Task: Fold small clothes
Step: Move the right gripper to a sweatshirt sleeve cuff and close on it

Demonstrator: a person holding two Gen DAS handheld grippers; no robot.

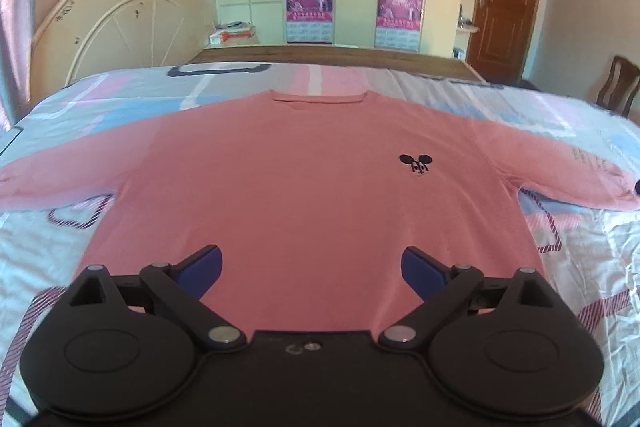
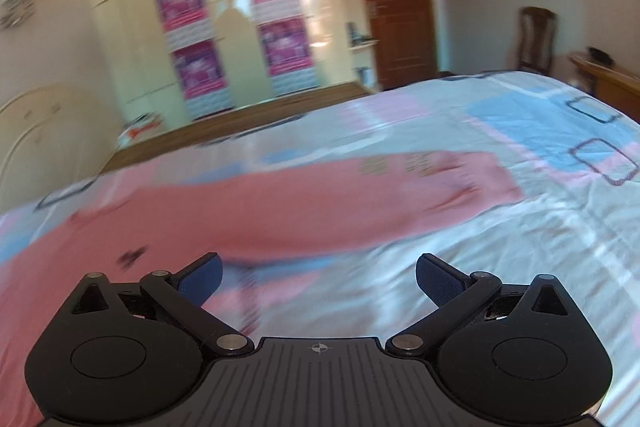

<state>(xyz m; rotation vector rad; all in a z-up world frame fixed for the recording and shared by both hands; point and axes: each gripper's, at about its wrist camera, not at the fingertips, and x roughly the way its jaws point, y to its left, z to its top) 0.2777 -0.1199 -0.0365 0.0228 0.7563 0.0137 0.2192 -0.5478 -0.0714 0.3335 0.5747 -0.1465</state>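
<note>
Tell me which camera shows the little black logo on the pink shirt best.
The left wrist view: the logo sits sharp on the flat pink shirt. In the right wrist view it is only a motion-blurred dark smudge near the left finger.

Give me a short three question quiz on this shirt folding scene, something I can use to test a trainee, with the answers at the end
1. True or false: the pink shirt lies spread flat on the bed with both sleeves out to the sides.
2. What is between the fingers of the left gripper? A) a sleeve cuff B) nothing, it hangs open above the shirt's body C) a sock
3. Fill in: in its own view the right gripper faces the shirt's ____.

Key
1. True.
2. B.
3. Sleeve; the right gripper is also open and holds nothing.
</note>
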